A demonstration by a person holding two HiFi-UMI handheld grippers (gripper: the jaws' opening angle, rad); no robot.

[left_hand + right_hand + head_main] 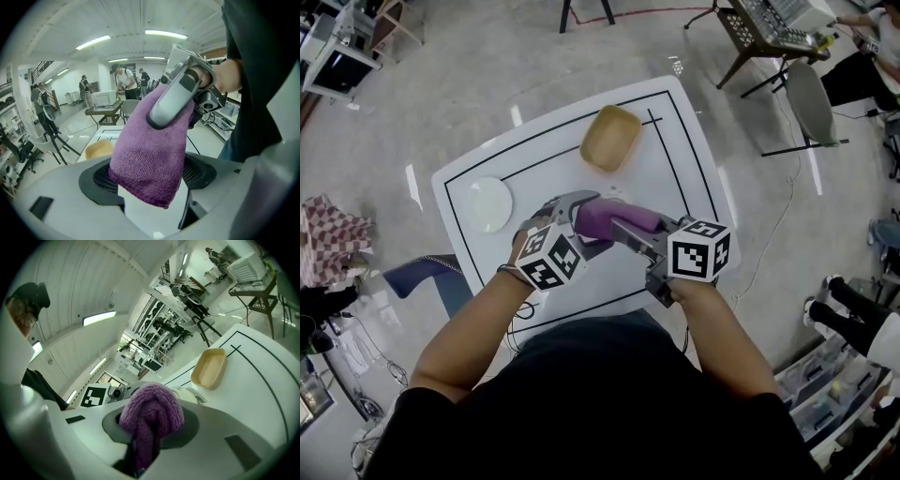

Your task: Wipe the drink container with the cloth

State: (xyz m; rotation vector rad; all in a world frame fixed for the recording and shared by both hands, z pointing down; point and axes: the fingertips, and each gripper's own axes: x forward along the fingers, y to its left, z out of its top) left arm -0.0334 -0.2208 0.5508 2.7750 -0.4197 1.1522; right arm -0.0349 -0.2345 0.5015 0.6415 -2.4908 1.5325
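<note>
Most of the wiping seemed left to do: the right gripper [140,446] clenched a bunched, nubby purple cloth [150,154], draped over the smooth white coffee cup [190,394] that the left gripper [152,208] apparently grasped in wide-set jaws, above the glossy table [675,159] toward its 6 o'clock edge.

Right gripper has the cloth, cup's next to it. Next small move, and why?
Probably ease the cloth against the white cup and begin a short stroke along its side. The right gripper is shut on the cloth, which hangs between the left gripper's wide jaws, beside the cup; whether those jaws grip it is hidden.
</note>
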